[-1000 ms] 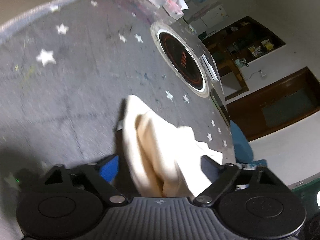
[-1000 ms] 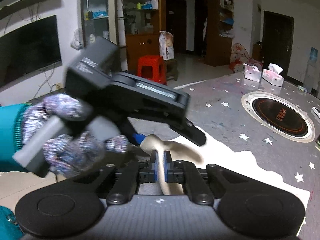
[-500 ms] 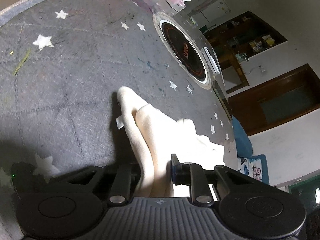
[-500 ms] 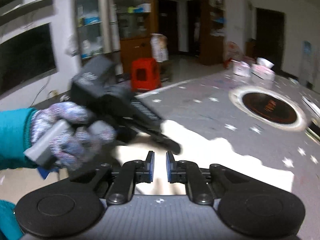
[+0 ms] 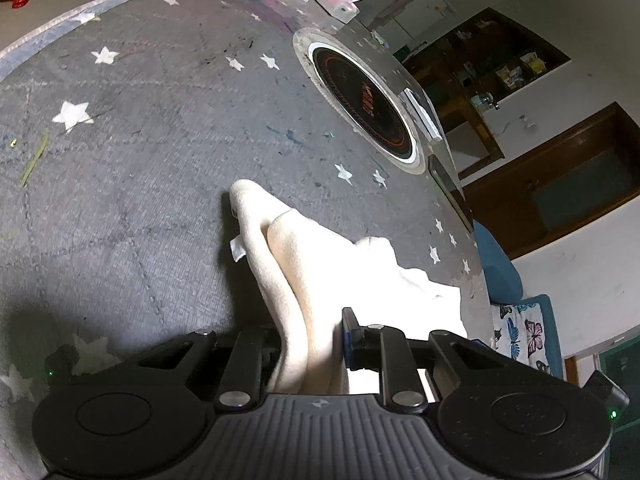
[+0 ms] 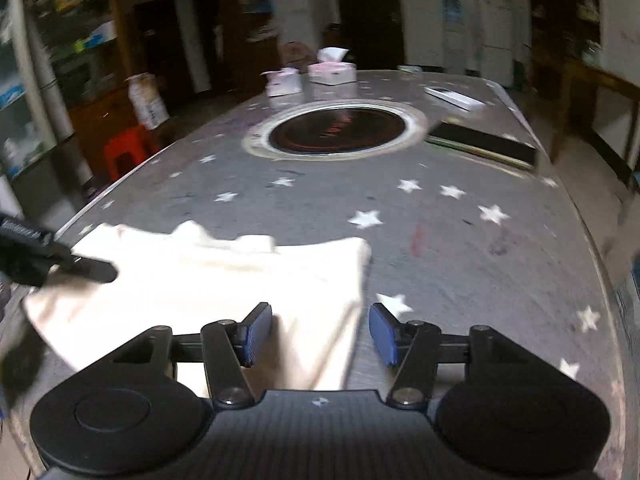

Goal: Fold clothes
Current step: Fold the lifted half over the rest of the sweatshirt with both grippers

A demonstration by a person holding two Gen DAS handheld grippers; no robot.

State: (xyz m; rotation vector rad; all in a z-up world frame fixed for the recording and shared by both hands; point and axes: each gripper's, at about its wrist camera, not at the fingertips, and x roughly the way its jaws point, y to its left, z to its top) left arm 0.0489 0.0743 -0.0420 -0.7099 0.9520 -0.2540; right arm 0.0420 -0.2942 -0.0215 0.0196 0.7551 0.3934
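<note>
**Inspector:** State of the tools?

**Assistant:** The left gripper (image 5: pixel 310 344) is clamped on a bunched ridge of the cream garment (image 5: pixel 304 264), with the cloth passing between its fingers. The right gripper (image 6: pixel 318 334) stands wide apart and holds nothing; its fingers hang just above the garment's near right part.

**Inspector:** Location of the garment?

**Assistant:** On the grey star-patterned table (image 6: pixel 460 248), at the near edge, well short of the round inset hob (image 6: pixel 334 132). Two tissue boxes (image 6: pixel 312 74) sit beyond the hob, and a dark flat box (image 6: pixel 480 142) lies to the hob's right, all well apart from the cloth.

**Inspector:** Handling assessment?

**Assistant:** In my judgement it is light, soft and limp: it will sag and crease rather than keep its shape. A pinch at a hem or corner, on the side away from the left gripper's hold, looks soundest, so that the fabric can be drawn taut.
</note>
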